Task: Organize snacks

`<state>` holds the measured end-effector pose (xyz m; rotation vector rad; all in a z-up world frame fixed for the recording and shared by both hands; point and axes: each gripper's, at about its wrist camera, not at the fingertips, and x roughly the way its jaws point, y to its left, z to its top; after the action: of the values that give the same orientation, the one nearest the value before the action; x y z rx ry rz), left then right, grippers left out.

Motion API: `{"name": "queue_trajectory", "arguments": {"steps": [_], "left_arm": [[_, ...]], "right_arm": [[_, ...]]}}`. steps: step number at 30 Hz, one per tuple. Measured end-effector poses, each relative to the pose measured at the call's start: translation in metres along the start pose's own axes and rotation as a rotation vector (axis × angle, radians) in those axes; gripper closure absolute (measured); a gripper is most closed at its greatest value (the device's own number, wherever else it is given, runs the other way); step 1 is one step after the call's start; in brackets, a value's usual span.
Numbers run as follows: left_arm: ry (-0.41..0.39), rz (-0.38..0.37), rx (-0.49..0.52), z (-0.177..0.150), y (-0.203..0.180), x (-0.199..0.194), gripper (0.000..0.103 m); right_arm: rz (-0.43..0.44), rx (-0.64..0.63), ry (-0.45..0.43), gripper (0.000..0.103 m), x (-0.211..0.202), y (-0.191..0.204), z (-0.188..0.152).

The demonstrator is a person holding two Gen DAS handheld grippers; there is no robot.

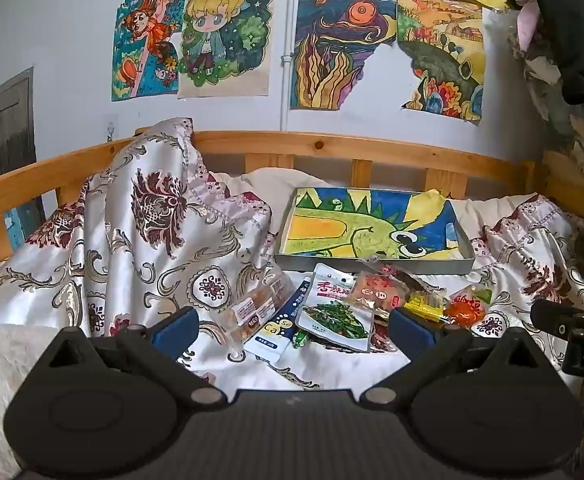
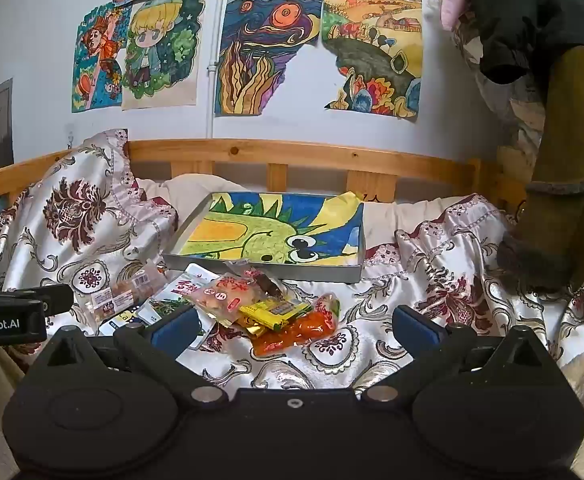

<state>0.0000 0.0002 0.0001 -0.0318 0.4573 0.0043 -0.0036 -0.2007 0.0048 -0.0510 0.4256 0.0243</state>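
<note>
Hovering w/ both tongs [image 1: 292, 326] wide, snacks [image 2: 251, 300] loose.

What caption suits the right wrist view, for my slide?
Open right gripper above snack packets on a bedspread, before a shallow tray.

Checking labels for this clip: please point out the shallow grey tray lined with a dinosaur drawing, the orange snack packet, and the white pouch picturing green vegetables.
Shallow grey tray [image 2: 259, 273]: right wrist view, front wall.
Orange snack packet [image 2: 292, 334]: right wrist view, packet middle.
White vegetable pouch [image 1: 334, 314]: left wrist view, printed picture.
</note>
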Motion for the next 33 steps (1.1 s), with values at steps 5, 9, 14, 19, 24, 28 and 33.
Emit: {"name": "queue_trajectory", "arguments": {"steps": [5, 9, 14, 19, 24, 28, 33], "left_arm": [[0.002, 0.003, 0.002, 0.0000, 0.0000, 0.0000, 0.000], [0.005, 0.003, 0.002, 0.0000, 0.0000, 0.0000, 0.000], [0.008, 0.005, 0.003, 0.0000, 0.0000, 0.0000, 0.000], [0.009, 0.005, 0.004, -0.0061, 0.0004, 0.0022, 0.000], [0.013, 0.005, 0.005, -0.0052, 0.0002, 0.0025, 0.000], [0.014, 0.006, 0.005, -0.0049, 0.0002, 0.0026, 0.000], [0.016, 0.005, 0.006, -0.0048, 0.0001, 0.0027, 0.000]], "right_arm": [[0.001, -0.002, 0.001, 0.001, 0.0006, 0.0000, 0.0002], [-0.005, -0.003, 0.005, 0.001, 0.0009, 0.0009, -0.0003], [-0.009, 0.005, 0.016, 0.001, -0.0020, 0.0007, 0.0017], [-0.008, 0.005, 0.021, 0.001, 0.0031, 0.0019, -0.0007], [-0.014, 0.010, 0.022, 0.001, 0.0025, 0.0014, -0.0004], [-0.018, 0.015, 0.028, 0.001, 0.0046, 0.0013, -0.0026], [-0.017, 0.014, 0.030, 0.001, 0.0050, 0.0010, -0.0032]]}}
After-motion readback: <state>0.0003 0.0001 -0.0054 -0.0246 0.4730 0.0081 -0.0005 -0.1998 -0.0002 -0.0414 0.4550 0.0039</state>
